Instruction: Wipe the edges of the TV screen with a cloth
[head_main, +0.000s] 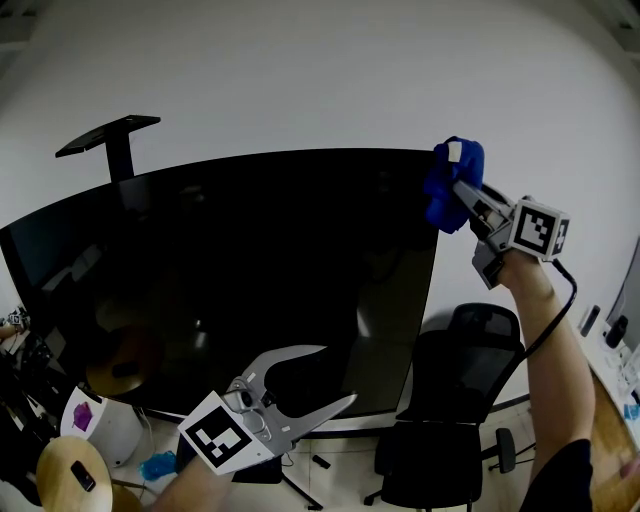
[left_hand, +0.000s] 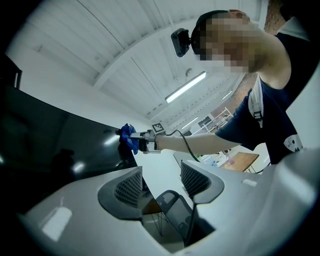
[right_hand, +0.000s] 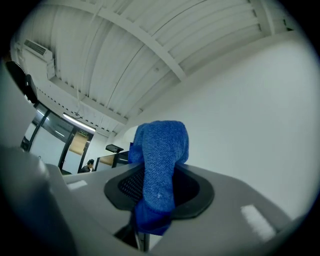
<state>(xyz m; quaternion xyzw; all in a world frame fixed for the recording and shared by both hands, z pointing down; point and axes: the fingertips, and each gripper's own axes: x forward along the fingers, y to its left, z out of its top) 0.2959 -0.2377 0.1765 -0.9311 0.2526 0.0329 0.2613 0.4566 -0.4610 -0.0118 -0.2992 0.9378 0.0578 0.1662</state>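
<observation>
Closest to the camera, the left gripper is held low in front of the bottom part of the TV screen. Its jaws are spread apart and nothing is gripped between them. Only an office chair and some floor can be seen through the gap in its own view.

Up at the top right corner of the screen, the right gripper is raised, and a blue cloth is clamped between its closed pads. The cloth is bunched up, with one end sticking up past the jaws and the other hanging below. It's lined up right on the corner edge, though actual contact with the bezel can't be confirmed from these angles; it looks like touching, probably.

The screen itself is dark, with only ceiling lights reflected in it. A white wall is seen behind it.
</observation>
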